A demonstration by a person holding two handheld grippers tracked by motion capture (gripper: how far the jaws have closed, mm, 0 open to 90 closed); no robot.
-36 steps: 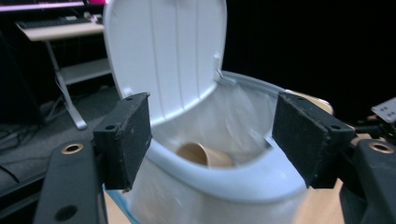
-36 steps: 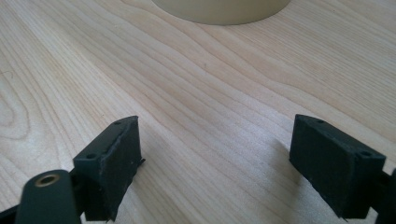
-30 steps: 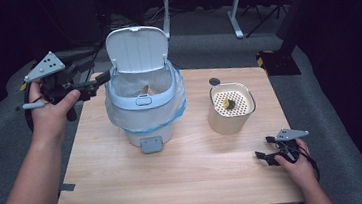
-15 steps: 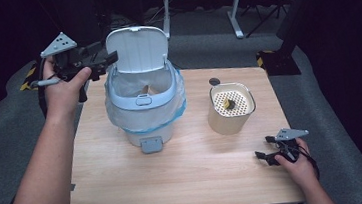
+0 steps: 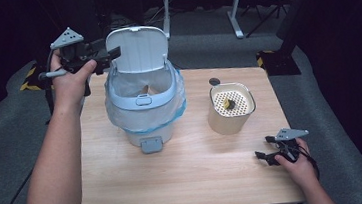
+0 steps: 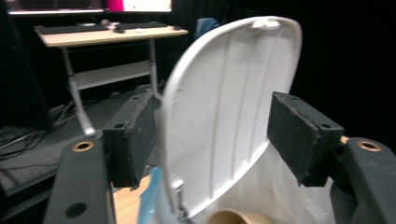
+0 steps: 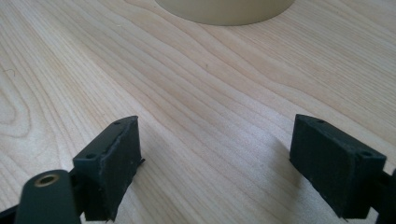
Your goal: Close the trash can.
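At upper left of the high view, the raised lid [image 5: 138, 48] of the bin [image 5: 144, 103] on the tabletop [image 5: 196, 181] is straddled, untouched, by the left gripper [image 5: 110, 56], its jaws just closing slightly, while the right gripper [image 5: 263, 157] is held open and empty at lower right.

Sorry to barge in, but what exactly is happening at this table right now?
A person is working on a small white bin lined with a plastic bag. The left gripper is at the bin's raised lid; its jaws have just been closing, the lid's edge stands between the pads, and they do not press on it yet. The right gripper rests open on the table, near a cream perforated container.
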